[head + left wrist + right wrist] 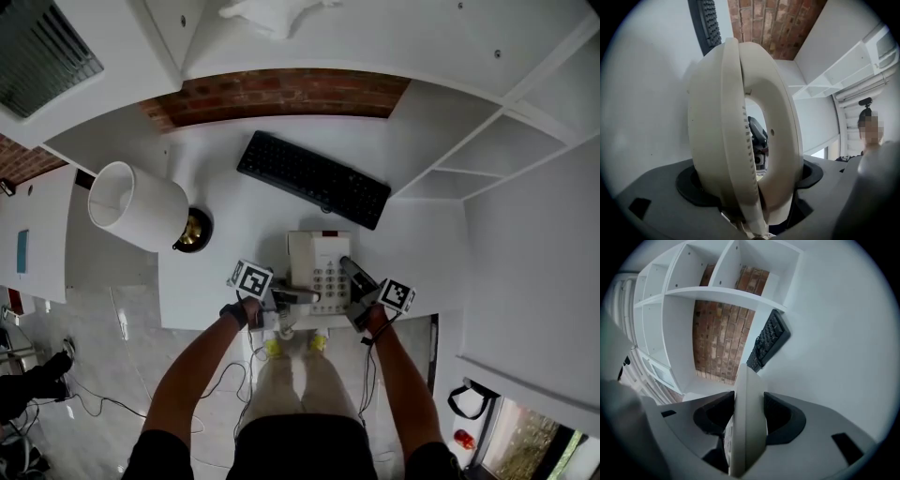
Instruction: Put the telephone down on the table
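**Head view:** A cream desk telephone (319, 265) hangs low over the front edge of a white table (225, 262), carried between two hand-held grippers. The left gripper (284, 298) takes it from the handset side and the right gripper (354, 279) from the opposite side. Holding it on both flanks probably keeps the base level and the handset seated for the set-down. Whether the base already touches the table cannot be told from here. A black keyboard (313, 178) lies askew nearer the back edge. A lamp (136, 206) with a white shade stands at the left edge, well clear of the landing spot.

**Left gripper view:** The left gripper (750, 182) is clamped on the telephone's curved handset (726, 131), which fills the gap between its jaws with both dark pads against it. The right gripper (758, 140) shows through the handset's loop. A person stands in the background at the right edge.

**Right gripper view:** The right gripper (749, 420) is closed on the thin side rim of the telephone (747, 399), pads tight to either face and a few keys showing beside the left pad. The jaws stand fairly wide only because the rim sits between them. Beyond it are the keyboard (768, 341), white shelves (717, 291) and a brick wall (722, 338). By this reading the job is nearly done: only the final contact and letting go remain.
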Motion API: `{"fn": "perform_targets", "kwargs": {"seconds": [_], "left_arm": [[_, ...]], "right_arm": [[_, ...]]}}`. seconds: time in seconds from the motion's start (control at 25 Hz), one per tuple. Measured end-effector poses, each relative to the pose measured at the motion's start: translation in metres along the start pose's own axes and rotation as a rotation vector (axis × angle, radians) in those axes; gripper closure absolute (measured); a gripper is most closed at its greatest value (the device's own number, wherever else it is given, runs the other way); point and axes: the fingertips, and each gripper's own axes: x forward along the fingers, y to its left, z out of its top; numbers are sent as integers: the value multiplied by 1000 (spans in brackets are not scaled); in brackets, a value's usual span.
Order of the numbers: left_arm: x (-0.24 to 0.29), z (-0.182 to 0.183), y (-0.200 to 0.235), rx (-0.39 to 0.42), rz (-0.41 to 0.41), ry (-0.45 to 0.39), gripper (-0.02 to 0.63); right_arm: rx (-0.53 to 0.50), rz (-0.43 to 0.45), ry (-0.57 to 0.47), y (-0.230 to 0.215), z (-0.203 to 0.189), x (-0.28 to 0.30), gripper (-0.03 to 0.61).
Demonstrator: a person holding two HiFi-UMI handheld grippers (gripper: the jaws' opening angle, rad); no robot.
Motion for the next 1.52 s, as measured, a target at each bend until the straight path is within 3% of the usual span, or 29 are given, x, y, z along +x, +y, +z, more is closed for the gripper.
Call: {"fn": "perform_targets", "kwargs": {"seconds": [0.12, 0.28, 0.68, 0.88, 1.04, 1.52], "left_arm": [[2, -4, 12, -45, 14, 6, 163], [2, -1, 18, -60, 24, -5, 161], [9, -7, 22, 4, 118, 35, 165], [12, -13, 28, 44, 191, 87, 202], [13, -13, 29, 52, 223, 90, 200], [8, 2, 36, 165, 395, -71, 164]], "right_arm": [[2, -76, 17, -22, -5, -2, 388], [31, -74, 19, -26, -6, 3, 388], [-168, -118, 50, -21, 1, 2, 410], [-279, -158, 88, -23, 1, -3, 436], [-289, -162, 96, -24, -1, -3, 436], [-353, -195, 89, -27, 2, -8, 433]]}}
